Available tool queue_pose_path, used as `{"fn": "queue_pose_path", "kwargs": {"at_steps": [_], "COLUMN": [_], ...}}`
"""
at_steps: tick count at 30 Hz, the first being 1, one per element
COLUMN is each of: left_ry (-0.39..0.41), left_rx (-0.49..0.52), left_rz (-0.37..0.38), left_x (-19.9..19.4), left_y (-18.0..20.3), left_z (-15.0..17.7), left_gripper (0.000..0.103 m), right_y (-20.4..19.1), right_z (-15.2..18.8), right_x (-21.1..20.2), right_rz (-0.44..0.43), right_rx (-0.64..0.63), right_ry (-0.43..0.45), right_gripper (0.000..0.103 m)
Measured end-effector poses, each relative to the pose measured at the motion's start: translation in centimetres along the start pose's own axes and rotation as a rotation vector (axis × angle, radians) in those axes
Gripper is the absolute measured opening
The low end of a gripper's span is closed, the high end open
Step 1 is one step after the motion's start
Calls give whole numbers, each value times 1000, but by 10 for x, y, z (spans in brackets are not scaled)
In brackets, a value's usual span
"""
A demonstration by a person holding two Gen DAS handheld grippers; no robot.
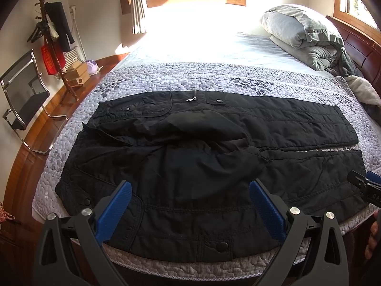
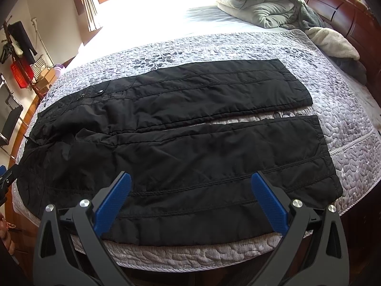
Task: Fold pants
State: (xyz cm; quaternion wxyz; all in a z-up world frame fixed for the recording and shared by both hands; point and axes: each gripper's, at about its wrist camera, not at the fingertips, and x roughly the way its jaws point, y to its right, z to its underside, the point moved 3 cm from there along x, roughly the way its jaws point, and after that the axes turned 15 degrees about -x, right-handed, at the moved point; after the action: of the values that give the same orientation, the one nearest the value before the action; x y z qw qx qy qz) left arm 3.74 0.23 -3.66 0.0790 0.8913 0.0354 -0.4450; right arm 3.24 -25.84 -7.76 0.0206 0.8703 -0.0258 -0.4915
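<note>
Black quilted pants (image 1: 190, 157) lie spread flat on the bed, waist to the left, both legs running right. The waist area is rumpled. In the right wrist view the pants (image 2: 181, 147) show two legs with a narrow gap between them. My left gripper (image 1: 190, 186) is open, hovering over the near waist and hip edge, holding nothing. My right gripper (image 2: 190, 178) is open over the near leg, holding nothing. The right gripper also shows at the right edge of the left wrist view (image 1: 366, 183).
The bed has a grey pebble-pattern quilt (image 1: 214, 78). Folded grey bedding (image 1: 304, 35) and a wooden headboard (image 2: 338, 12) are at the far right. A chair (image 1: 23, 95), coat rack (image 1: 54, 38) and boxes stand on the left floor. The near mattress edge (image 2: 190, 257) is just below the grippers.
</note>
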Motion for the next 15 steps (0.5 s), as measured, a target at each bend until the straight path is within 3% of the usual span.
{"fn": "queue_pose_path", "kwargs": {"at_steps": [15], "left_ry": [-20], "left_rx": [16], "left_rz": [3], "left_x": [13], "left_y": [7], "left_z": [-5], "left_gripper": [100], "right_y": [0], "right_z": [-4], "right_x": [14], "right_rz": [-16], "right_rx": [-14], "right_ry": [-21], "right_gripper": [101]}}
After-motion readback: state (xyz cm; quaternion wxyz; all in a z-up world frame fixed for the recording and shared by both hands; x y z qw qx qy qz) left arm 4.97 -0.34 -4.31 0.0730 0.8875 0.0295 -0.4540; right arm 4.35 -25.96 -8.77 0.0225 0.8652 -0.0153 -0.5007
